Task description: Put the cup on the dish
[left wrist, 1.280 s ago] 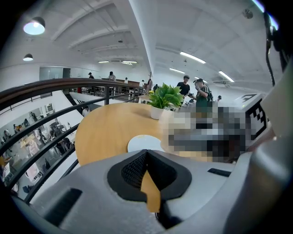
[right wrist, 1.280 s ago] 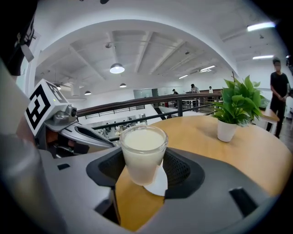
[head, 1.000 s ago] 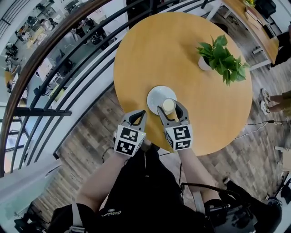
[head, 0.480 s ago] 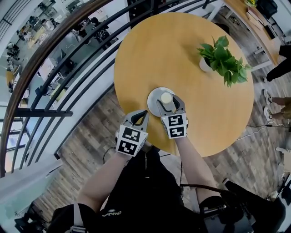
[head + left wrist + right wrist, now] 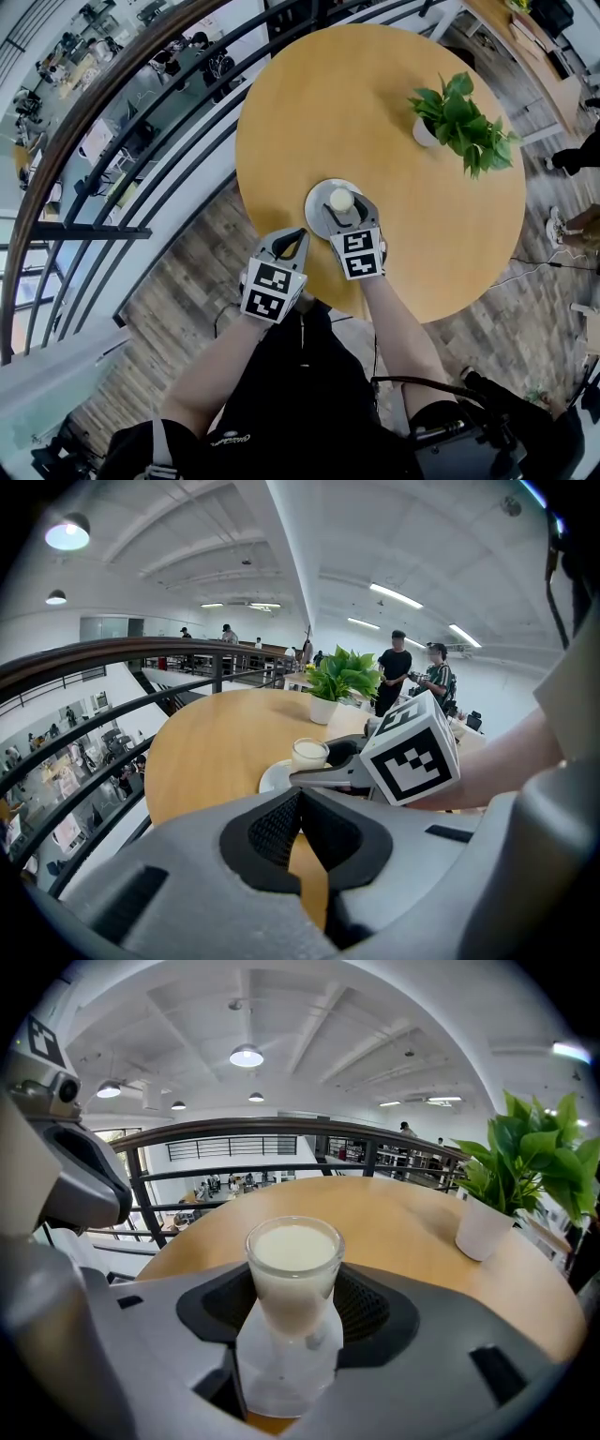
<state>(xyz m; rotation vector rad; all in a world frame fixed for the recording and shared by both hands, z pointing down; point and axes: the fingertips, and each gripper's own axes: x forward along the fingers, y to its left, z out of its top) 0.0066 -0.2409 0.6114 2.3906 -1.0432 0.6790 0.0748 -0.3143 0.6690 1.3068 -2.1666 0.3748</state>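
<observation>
The cup [image 5: 292, 1269] is pinched between the right gripper's [image 5: 344, 202] pads, right over the dish [image 5: 316, 199] on the round table [image 5: 375, 103]. The left gripper [image 5: 296, 233] is seen pressed together, empty, nearby.

Overhead and low views, shared table [image 5: 356, 103]

The dish [image 5: 317, 199] lies on the tabletop [image 5: 375, 84], close to the edge nearest the person. The cup [image 5: 341, 200] is on the dish, near its middle. It sits between the jaws of the right gripper [image 5: 348, 214], which comes in from the dish's near side. The left gripper [image 5: 292, 237] is just to the near left of the dish. The plant [image 5: 464, 117] stands well behind the dish, to its right. The railing [image 5: 141, 141] runs left of the dish, past the tabletop.
</observation>
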